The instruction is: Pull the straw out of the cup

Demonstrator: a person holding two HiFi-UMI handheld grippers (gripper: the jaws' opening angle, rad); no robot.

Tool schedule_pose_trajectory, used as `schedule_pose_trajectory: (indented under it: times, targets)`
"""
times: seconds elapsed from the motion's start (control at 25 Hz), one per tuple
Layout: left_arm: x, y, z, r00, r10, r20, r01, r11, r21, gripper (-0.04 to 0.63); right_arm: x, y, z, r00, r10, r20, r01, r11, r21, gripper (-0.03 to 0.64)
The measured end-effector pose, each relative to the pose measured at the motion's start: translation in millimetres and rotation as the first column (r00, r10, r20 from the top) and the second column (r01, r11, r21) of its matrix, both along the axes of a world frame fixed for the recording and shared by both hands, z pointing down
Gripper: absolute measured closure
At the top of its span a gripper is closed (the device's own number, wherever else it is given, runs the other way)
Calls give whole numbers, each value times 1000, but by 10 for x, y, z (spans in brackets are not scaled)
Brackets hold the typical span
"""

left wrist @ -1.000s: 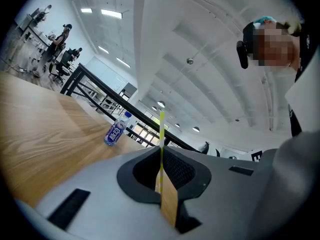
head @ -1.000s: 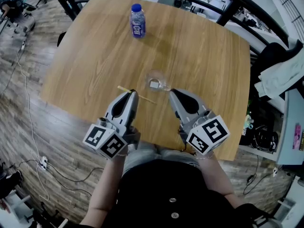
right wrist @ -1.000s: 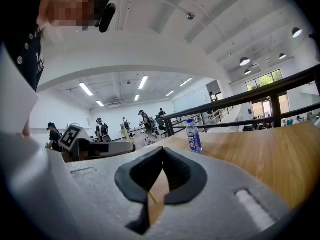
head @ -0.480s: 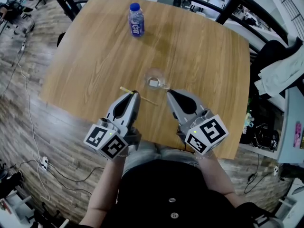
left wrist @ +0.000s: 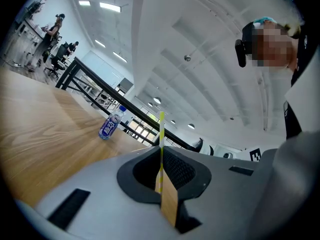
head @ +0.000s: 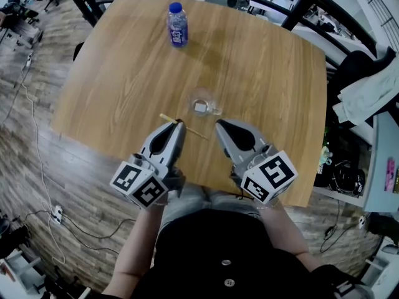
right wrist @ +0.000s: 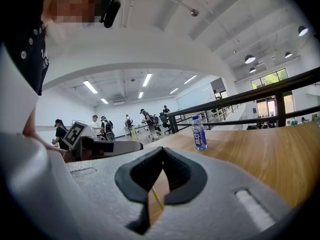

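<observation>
Yellow-and-white striped straw sits pinched in the closed left gripper, out of the clear cup and near-left of it, its middle hidden by the jaws. Right gripper, near-right of the cup, seems shut on nothing. Both point about level toward the cup.

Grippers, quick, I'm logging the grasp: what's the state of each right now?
Left gripper: jaws closed on the straw.
Right gripper: jaws closed, holding nothing.
</observation>
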State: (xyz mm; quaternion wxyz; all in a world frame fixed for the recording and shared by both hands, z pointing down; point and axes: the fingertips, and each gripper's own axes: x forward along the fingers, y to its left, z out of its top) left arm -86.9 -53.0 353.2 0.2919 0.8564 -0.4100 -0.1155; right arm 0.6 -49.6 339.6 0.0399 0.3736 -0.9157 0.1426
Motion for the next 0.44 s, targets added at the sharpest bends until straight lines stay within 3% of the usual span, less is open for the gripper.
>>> schedule_pose_trajectory:
  times: [0.44]
  targets:
    - [-28, 20, 20, 1000, 5, -5, -5, 1000, -16, 566, -44, 31, 16, 1000, -8, -10, 8, 1000, -8, 618]
